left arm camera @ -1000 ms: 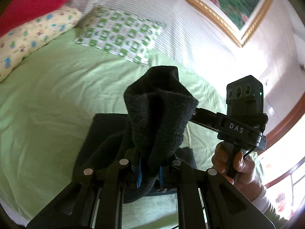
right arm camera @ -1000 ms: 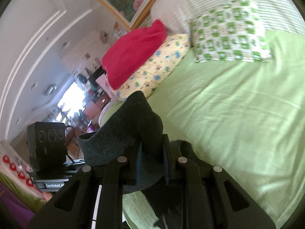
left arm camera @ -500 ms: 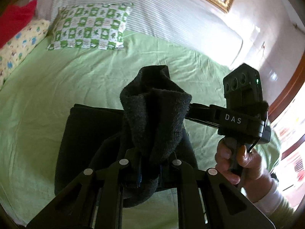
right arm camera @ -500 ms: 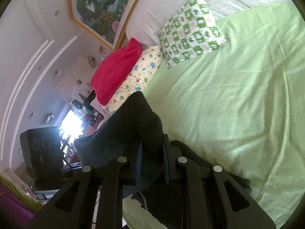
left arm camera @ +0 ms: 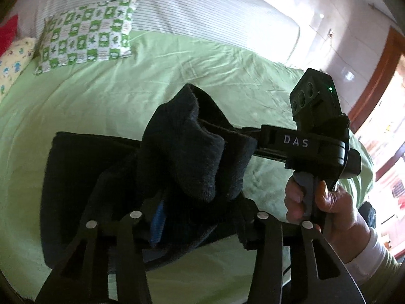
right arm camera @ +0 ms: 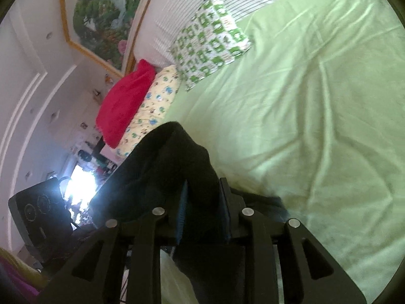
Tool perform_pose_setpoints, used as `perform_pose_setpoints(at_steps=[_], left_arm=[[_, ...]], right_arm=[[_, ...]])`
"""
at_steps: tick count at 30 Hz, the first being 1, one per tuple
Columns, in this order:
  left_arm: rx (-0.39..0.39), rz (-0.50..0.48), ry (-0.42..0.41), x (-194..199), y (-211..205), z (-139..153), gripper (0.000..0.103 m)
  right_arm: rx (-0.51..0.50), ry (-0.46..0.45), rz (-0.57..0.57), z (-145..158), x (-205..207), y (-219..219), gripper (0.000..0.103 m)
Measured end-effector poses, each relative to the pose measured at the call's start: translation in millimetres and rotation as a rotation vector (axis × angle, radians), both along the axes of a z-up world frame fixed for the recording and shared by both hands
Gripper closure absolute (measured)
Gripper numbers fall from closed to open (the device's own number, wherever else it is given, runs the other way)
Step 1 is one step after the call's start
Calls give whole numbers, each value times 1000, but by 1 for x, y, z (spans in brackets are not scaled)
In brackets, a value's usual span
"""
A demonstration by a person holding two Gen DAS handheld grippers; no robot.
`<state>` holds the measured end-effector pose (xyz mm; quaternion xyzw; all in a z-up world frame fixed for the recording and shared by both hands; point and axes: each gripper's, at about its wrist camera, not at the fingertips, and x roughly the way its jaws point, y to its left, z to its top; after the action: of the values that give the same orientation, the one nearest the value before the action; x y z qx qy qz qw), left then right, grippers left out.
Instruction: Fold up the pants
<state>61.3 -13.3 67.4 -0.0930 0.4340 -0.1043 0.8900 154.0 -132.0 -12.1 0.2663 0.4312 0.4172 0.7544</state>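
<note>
The dark fleece pants [left arm camera: 83,190] lie partly flat on the green bedsheet [left arm camera: 101,96], with one end lifted. My left gripper [left arm camera: 200,217] holds a bunched edge of the pants between its jaws, which stand wider apart than before. My right gripper [right arm camera: 203,210] is shut on another bunch of the pants [right arm camera: 174,162]. The right gripper body, marked DAS, also shows in the left wrist view [left arm camera: 314,141], held by a hand, its fingers hidden behind the raised cloth.
A green-and-white checked pillow [left arm camera: 88,35] lies at the head of the bed by the striped headboard [left arm camera: 202,10]. A yellow patterned pillow [right arm camera: 152,109] and a red cushion [right arm camera: 124,106] sit at the far corner. A framed painting [right arm camera: 101,15] hangs above.
Both grippers have carried the lifted end of the pants forward over the flat part. The left jaws have spread wider. More of the pants lies flat on the sheet.
</note>
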Motion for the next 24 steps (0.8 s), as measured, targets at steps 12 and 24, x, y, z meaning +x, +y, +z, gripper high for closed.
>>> perform_pose_setpoints(at_steps=[12,24], left_arm=[[-155,-39,1,-17,14,5,33],[-185,96,-45,-39,72,25,28]], right_arm=[[-66,2,-219,19,-28,-43,35],[-201,-52,-289,46,-77,-24,13]])
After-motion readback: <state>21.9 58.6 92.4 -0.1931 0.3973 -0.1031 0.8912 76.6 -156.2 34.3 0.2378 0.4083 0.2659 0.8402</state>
